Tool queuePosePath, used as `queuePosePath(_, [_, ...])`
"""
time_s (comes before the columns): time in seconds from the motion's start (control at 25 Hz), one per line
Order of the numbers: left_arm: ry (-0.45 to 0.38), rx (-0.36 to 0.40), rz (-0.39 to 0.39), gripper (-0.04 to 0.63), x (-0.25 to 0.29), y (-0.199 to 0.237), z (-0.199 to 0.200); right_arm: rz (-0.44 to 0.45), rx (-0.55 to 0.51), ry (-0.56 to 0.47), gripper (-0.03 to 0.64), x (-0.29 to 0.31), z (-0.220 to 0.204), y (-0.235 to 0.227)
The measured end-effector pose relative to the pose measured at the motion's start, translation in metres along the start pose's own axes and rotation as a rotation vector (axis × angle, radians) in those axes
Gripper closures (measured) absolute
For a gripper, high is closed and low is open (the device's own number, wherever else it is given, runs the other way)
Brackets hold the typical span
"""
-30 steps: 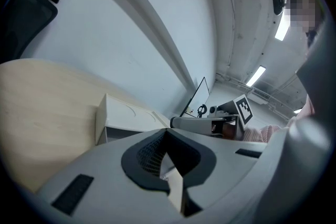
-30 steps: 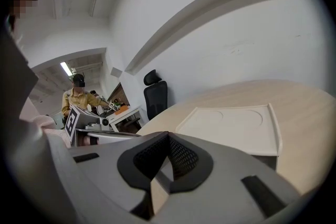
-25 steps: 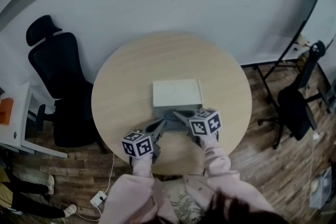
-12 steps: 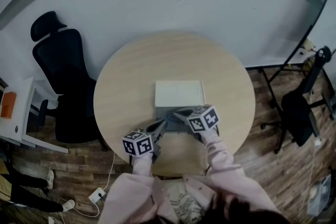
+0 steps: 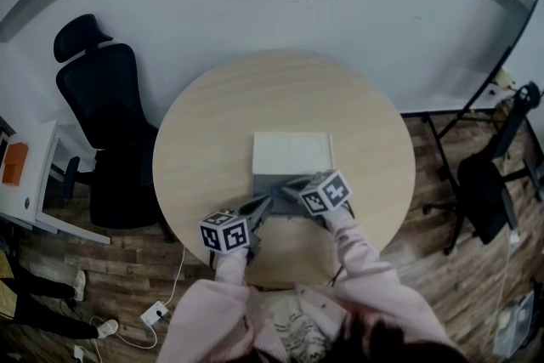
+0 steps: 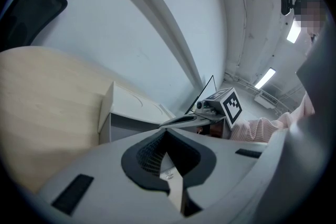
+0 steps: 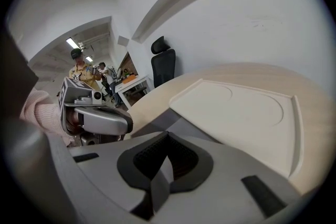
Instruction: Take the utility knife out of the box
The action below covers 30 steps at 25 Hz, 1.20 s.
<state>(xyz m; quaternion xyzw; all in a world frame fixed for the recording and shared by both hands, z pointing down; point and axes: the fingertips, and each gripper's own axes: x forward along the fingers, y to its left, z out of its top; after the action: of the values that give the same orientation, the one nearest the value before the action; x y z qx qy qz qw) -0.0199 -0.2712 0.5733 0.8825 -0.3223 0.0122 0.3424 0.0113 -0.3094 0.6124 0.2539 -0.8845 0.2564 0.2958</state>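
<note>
A white-topped box [image 5: 291,153] with a grey near side sits around the middle of the round table [image 5: 204,140]. The utility knife cannot be made out in any view.

Both tools are at the box's near edge. The left tool [image 5: 264,205] is clenched with nothing between its jaws, just beside the near-left corner. The right tool [image 5: 287,185] is also clenched and empty, and its tip lies over the grey near side, though whether it touches is unclear. The two tips are close together but apart. A black office chair [image 5: 106,123] stands left of the table.
</note>
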Motion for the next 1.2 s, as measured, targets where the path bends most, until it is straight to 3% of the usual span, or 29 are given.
queuePosePath(0.48, [0.005, -0.001, 0.022, 0.595, -0.003, 0.007, 0.000, -0.079, -0.092, 0.103, 0.594, 0.016, -0.020, -0.016])
queuePosePath(1.2, [0.014, -0.005, 0.034, 0.594, -0.003, 0.013, -0.001, -0.128, -0.197, 0.198, 0.485, 0.028, -0.029, -0.026])
